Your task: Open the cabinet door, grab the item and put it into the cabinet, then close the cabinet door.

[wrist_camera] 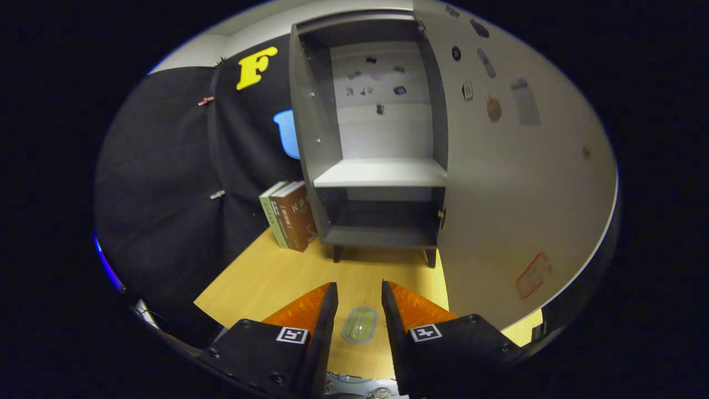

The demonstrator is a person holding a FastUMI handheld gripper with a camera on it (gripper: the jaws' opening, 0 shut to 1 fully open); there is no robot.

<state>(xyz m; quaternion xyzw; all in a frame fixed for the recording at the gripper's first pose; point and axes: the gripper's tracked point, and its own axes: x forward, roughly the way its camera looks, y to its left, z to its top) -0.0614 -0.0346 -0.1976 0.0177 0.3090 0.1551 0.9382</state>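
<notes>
Cabinet (382, 138) standing at the far side of the bench (266, 277), door (509, 166) already swung wide to its right, so step one judged done. Inside the cabinet, a pale middle shelf (382, 173) with a bare dark compartment beneath it. Two books (291, 216) propped upright just left of the cabinet, leaning against its side.

Tongs (359, 302) spread apart and holding nothing, aimed straight at the cabinet. Item (360, 325), a small flat oval thing, pale green with a grey rim, lying on the bench well short of the cabinet, directly in the gap between the fingers (324, 316), touching neither. Long axis pointing toward the cabinet, so running parallel to the fingers, narrow width across the gap.

Next move, judged: dropping down over the item and pinching across its short side; no turn of the wrist called for. Risk: item very low on the bench, so tips likely to scrape the wood or slide over its rim
</notes>
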